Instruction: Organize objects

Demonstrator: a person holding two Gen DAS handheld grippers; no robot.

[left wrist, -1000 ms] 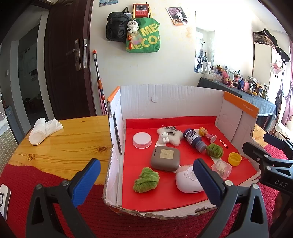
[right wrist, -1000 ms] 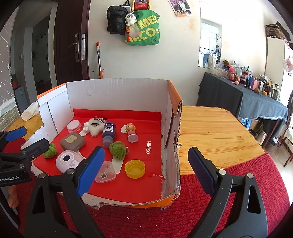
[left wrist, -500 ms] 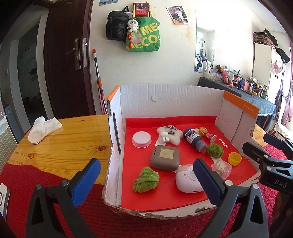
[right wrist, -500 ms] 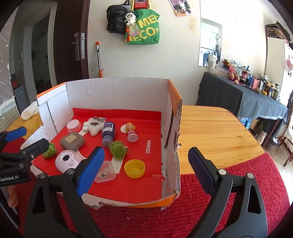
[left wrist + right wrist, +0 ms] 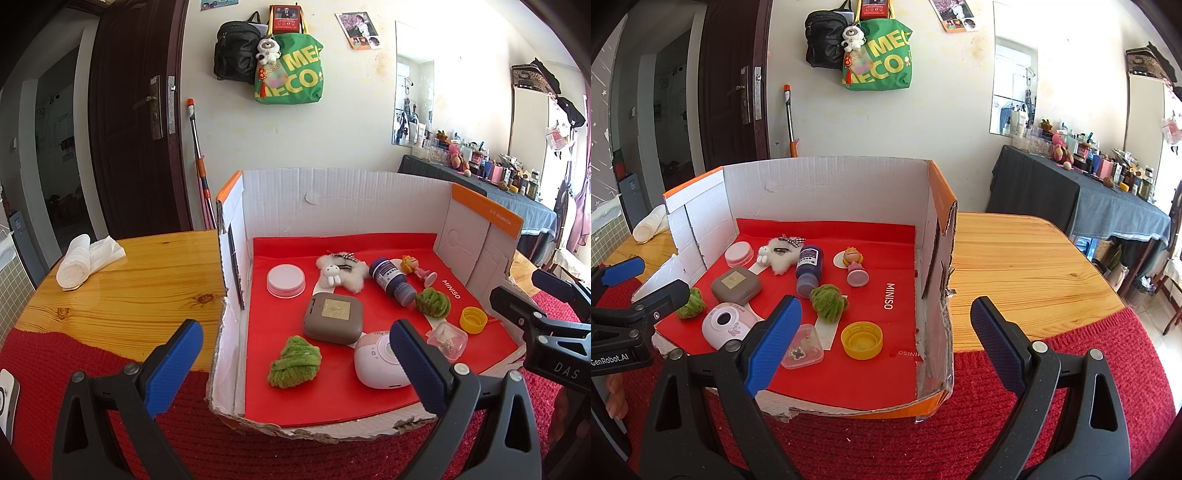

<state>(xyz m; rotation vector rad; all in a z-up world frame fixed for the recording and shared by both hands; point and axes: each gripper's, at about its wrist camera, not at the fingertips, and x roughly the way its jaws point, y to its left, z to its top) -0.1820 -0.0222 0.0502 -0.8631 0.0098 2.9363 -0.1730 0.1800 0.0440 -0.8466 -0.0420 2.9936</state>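
Nothing's changed since a second ago: both your grippers, left gripper and right gripper, sit wide open and empty at the torn near edge of the white cardboard box with the red floor. Small clutter fills it; bare wooden worktop lies open right of the box.
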